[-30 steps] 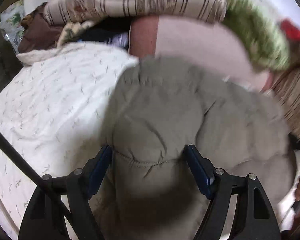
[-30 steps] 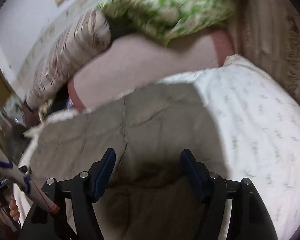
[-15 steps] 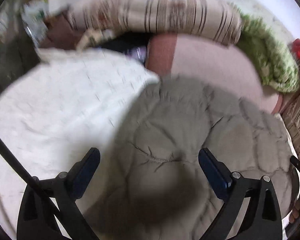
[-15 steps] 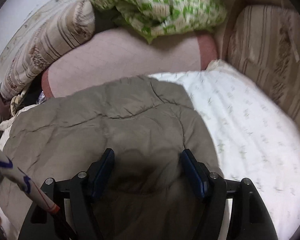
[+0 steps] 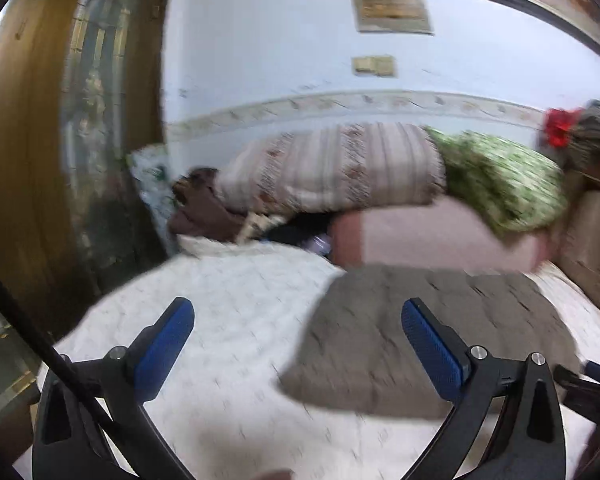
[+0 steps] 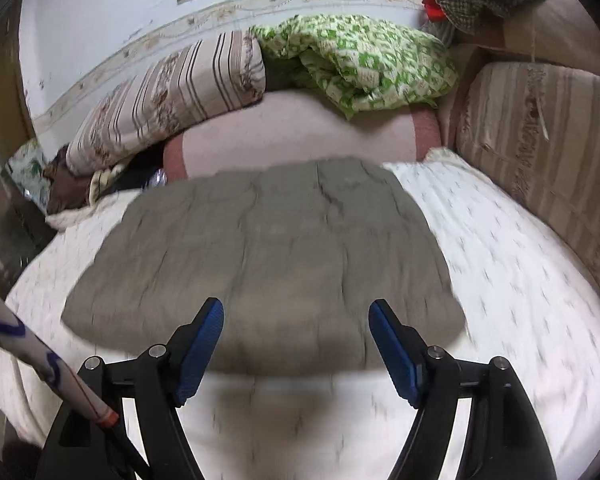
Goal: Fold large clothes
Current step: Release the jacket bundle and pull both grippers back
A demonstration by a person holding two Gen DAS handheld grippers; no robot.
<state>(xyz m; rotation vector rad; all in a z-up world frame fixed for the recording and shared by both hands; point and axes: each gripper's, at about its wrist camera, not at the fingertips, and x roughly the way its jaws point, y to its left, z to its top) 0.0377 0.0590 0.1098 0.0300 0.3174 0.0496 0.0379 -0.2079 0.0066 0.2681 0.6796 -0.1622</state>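
Grey quilted jacket (image 6: pixel 268 252) folded flat at frame centre on white bed sheet (image 6: pixel 512 264); left tongs (image 5: pixel 298 344) just opened wide, empty; right tongs (image 6: pixel 296 346) just widened, apart, empty.

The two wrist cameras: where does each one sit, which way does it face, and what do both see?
Left wrist: sits behind the open left gripper, faces across the white patterned bedsheet toward the wall and wooden door; the jaws have just been opening, nothing between them.
Right wrist: sits behind the open right gripper, looks down at the folded grey quilted jacket; jaws have just been opening, empty.
Shared: jacket, sheet, striped pillow, green blanket.
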